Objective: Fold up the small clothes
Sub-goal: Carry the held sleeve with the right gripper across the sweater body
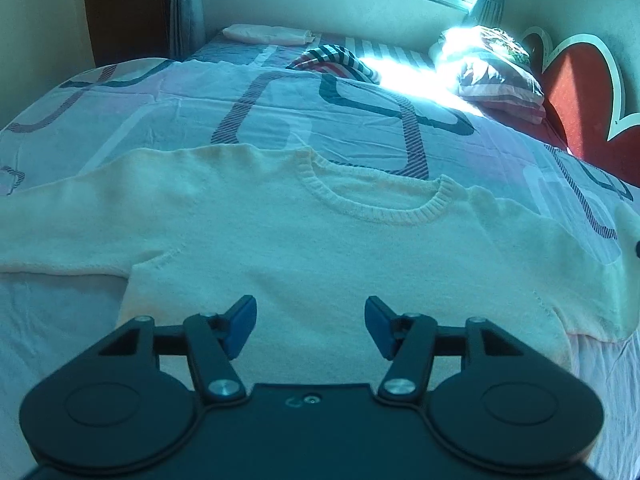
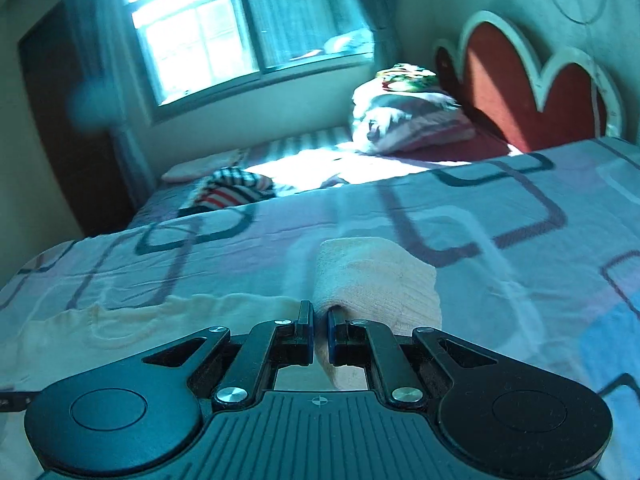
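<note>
lying flat on the bed [image 1: 360,128], a cream knit sweater [image 1: 320,248] spreads front-up on a thin, creased bedsheet printed with rounded dark and striped rectangles on pale lilac. the knit looks soft and fuzzy, with a ribbed round collar [image 1: 376,204] and stitched seams where the sleeves join the body. its left-hand sleeve [image 1: 60,232] runs straight out to the picture's edge.

the left gripper [image 1: 311,322] hovers over the sweater's lower body with its jaws released, wide apart, the blue pads [image 1: 240,326] angled outward and nothing between them.

the right gripper [image 2: 319,338] has its jaws clenched on a fold of the sweater's sleeve [image 2: 376,284]; the cream fabric humps up in a thick rounded roll just beyond the pads and a strip of it passes down between them. the rest of the sweater lies low at the left of that view.

only the left wrist view shows the whole garment and its collar. only the right wrist view shows the pinched cloth up close, most of the window [image 2: 248,28], and the full scalloped red headboard [image 2: 516,80] with its white border. both views show a striped garment [image 1: 336,62], a stack of folded bedding [image 1: 492,72] in sunlight, and a pale folded item [image 1: 268,34] at the far edge under the window.
</note>
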Motion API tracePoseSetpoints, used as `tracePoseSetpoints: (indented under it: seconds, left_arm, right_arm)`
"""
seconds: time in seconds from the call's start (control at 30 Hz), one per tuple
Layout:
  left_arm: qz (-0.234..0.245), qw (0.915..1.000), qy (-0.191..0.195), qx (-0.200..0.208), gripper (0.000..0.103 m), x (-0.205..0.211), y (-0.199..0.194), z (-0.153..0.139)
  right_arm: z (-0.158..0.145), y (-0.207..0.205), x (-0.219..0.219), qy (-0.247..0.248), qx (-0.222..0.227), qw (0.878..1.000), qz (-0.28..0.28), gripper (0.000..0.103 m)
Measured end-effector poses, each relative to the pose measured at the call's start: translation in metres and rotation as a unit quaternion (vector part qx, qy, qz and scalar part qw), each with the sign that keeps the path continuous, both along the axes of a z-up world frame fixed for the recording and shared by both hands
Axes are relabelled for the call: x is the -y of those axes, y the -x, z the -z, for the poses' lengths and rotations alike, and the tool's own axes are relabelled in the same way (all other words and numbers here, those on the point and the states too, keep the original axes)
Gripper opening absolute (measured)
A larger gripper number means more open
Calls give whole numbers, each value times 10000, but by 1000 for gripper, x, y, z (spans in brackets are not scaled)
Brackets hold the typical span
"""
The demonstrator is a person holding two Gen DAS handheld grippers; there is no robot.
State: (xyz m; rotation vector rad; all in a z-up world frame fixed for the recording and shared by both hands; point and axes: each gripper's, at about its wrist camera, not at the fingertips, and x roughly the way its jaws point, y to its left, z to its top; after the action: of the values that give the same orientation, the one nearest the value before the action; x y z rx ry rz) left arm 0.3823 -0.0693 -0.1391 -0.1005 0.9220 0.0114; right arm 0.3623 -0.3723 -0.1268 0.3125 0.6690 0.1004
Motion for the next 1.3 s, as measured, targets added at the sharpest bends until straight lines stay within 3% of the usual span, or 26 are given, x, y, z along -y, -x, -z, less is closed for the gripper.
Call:
tracePoseSetpoints:
  seconds: [0.13, 0.33, 0.43, 0.5, 0.53, 0.67, 0.83, 0.97, 1.07, 1.17, 1.27, 1.3]
  left_arm:
    - [0, 9999, 63, 84, 72, -23, -1, -3]
    - [196, 9984, 532, 18, 75, -58, -12, 3]
    - [382, 9945, 964, -148, 75, -68, -20, 9]
    - [619, 9905, 1200, -251, 75, -67, -26, 15]
    - [732, 9894, 1229, -266, 75, -64, -28, 16]
    - [1066, 9873, 1157, -221, 75, -51, -30, 20]
    - [1479, 9842, 962, -139, 75, -27, -25, 16]
    - [1917, 9791, 671, -73, 76, 16, -18, 17]
    - [1905, 9803, 498, -123, 78, 46, -23, 28]
    - [1751, 9845, 36, -53, 77, 67, -33, 43]
    - [1469, 9890, -77, 160, 63, 68, -41, 45]
    - [1372, 9903, 33, 201, 43, 64, -44, 43]
  right_arm:
    - [8, -14, -86, -33, -129, 9974, -711, 6]
    - [37, -28, -182, 57, -601, 9903, -1253, 7]
    - [45, -25, -199, 65, -732, 9905, -1161, 20]
    - [40, -12, -201, 34, -592, 9922, -1096, 60]
    - [38, -10, -203, 81, -520, 9924, -1110, 62]
    - [26, 9, -201, 111, -427, 9929, -1106, 62]
    - [20, 35, -165, 555, -569, 9962, -341, 62]
    - [40, 40, -124, 927, -930, 9911, 224, 62]
    - [53, 41, -94, 829, -1115, 9890, 515, 62]
    - [62, 41, -76, 763, -1198, 9886, 505, 62]
    - [70, 38, -67, 688, -1217, 9892, 435, 62]
    - [71, 37, -64, 608, -1190, 9900, 446, 62]
